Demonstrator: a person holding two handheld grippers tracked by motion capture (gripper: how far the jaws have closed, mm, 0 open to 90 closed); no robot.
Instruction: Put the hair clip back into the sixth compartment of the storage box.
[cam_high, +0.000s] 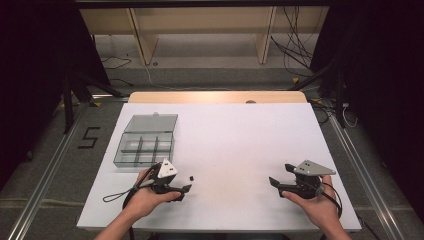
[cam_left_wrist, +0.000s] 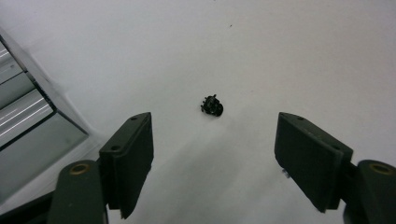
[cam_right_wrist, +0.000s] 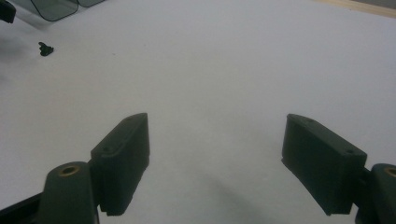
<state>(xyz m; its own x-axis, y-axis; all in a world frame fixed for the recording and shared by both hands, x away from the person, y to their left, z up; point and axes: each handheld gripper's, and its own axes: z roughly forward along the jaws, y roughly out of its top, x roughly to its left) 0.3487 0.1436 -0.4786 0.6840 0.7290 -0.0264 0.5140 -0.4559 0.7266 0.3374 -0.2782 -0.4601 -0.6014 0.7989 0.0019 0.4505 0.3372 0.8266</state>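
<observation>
Lying on the white table (cam_high: 240, 145) just ahead of the left gripper (cam_high: 186, 189), jaws spread and empty: one small black knobbly part (cam_left_wrist: 212, 106), right of the clear compartmented plastic box (cam_high: 144, 149); right gripper (cam_high: 274, 182), likewise spread, well apart.

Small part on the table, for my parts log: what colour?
Black; the left gripper view shows it best.

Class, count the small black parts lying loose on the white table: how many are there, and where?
1. The small black part lies on the white table, just ahead of the open left gripper, right of the clear compartment box. The box could hide others.
</observation>
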